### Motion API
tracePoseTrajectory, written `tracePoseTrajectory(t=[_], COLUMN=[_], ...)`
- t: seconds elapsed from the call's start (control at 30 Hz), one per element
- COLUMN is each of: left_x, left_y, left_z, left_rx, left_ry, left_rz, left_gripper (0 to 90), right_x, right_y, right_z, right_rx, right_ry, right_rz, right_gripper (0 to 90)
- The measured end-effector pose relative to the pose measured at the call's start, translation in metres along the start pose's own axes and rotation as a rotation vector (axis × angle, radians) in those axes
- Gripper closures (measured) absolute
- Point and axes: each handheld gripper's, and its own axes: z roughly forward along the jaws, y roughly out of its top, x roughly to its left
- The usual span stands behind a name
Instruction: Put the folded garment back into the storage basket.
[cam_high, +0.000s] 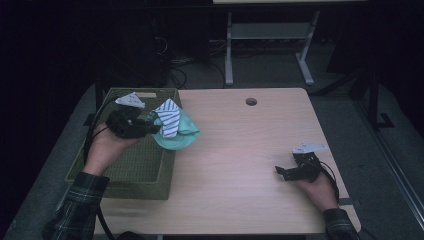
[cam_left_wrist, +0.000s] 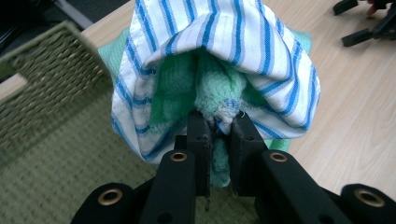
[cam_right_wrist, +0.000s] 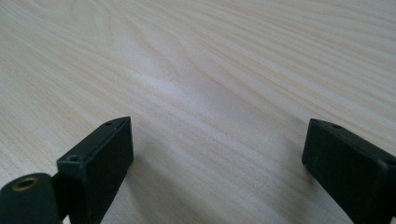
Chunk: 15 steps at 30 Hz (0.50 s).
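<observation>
My left gripper (cam_high: 156, 128) (cam_left_wrist: 218, 128) is shut on a bunch of cloths: a white cloth with blue stripes (cam_high: 169, 116) (cam_left_wrist: 243, 37) wrapped over a mint-green terry cloth (cam_high: 181, 136) (cam_left_wrist: 215, 91). The bundle hangs at the right rim of a green woven basket (cam_high: 127, 165) (cam_left_wrist: 51, 79), partly over the wooden table (cam_high: 240, 150). My right gripper (cam_high: 280, 171) (cam_right_wrist: 217, 149) rests low over the table near its right front, jaws wide apart with only bare wood between them.
The basket stands on the table's left side. A round cable hole (cam_high: 251, 101) lies near the far edge. A desk frame (cam_high: 270, 45) and cables stand on the floor behind the table.
</observation>
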Motion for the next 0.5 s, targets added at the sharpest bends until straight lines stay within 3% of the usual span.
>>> tracePoseTrajectory(t=[0.5], left_x=[0.030], left_y=[-0.038], left_z=[-0.010], left_rx=[0.003], left_ry=[0.073], left_rz=[-0.118], left_gripper=[80.0], right_x=[0.000], right_y=[0.000], right_z=[0.000], right_rx=[0.000], right_ry=[0.000], right_rz=[0.000], right_gripper=[8.3])
